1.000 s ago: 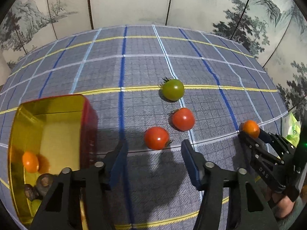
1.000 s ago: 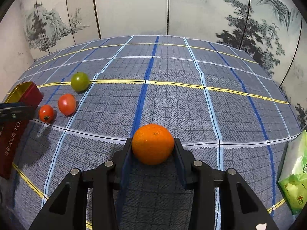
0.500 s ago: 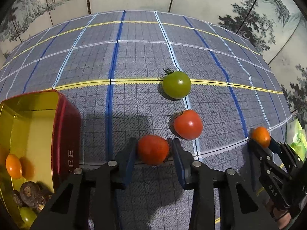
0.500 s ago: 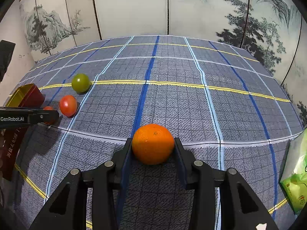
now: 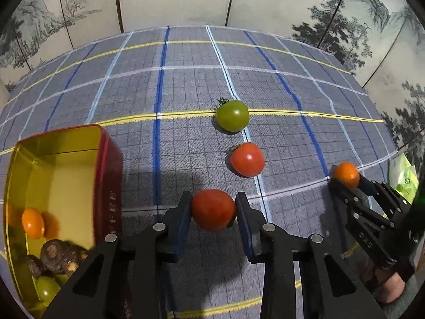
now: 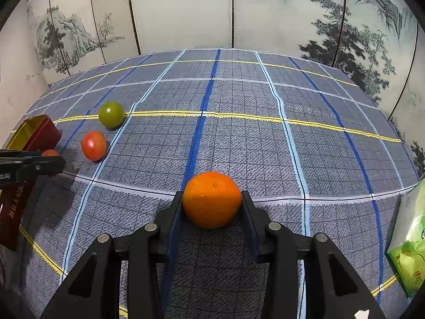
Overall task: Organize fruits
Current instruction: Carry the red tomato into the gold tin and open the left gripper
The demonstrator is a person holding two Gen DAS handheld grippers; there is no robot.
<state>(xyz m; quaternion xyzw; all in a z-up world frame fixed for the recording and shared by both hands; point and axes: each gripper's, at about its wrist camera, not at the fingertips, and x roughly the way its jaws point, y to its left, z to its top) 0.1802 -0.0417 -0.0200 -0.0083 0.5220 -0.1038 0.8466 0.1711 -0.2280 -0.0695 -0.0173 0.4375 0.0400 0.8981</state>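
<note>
the left hand-held gripper (image 5: 213,210) is clamped on a round red tomato (image 5: 213,209) just right of the red tin box with a yellow inside (image 5: 107,164). the right hand-held gripper (image 6: 211,202) grips a round orange mandarin (image 6: 211,199) above the plaid-clothed worktop (image 6: 265,146). another red tomato (image 5: 247,159) and a green tomato (image 5: 233,115) lie beyond on the cloth.
</note>
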